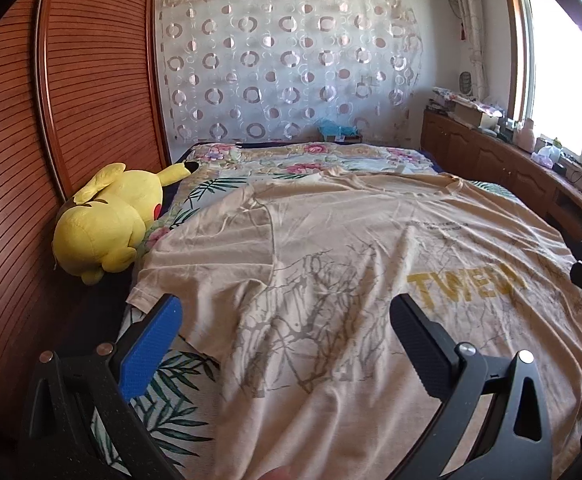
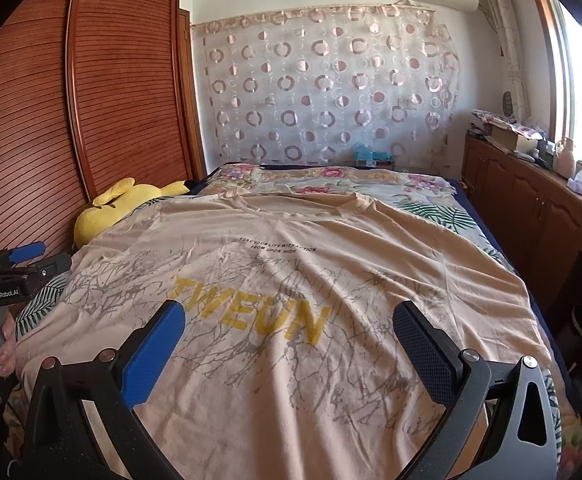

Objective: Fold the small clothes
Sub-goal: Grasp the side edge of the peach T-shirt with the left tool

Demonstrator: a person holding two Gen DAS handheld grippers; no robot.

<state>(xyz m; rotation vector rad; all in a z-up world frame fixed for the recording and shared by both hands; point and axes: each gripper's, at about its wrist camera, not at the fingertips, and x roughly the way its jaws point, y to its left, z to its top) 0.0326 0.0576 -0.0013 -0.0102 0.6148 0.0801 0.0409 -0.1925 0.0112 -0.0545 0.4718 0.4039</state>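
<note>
- Bed (image 1: 227,184) is taking up most of the room, running from a louvred wardrobe (image 1: 71,100) on one side to a low wooden cabinet (image 2: 531,200) under the window.
- Beige T-shirt (image 2: 291,280) is lying spread flat across the bed, print side up, neckline toward the far wall, one sleeve (image 1: 195,248) reaching out near a yellow plush toy (image 1: 107,224).
- Left hand-held gripper (image 1: 287,332) is hovering over the sleeve side near the hem, fingers spread wide, gripping nothing.
- Right hand-held gripper (image 2: 291,340) is hovering over the printed chest, also wide apart and empty.
- Step in hand, by my reading: the shirt is laid out but no fold is begun yet.
- Next move is likely calling for each gripper to pinch an edge, hem or sleeve, and carry it over; thin fabric may be bunching.
</note>
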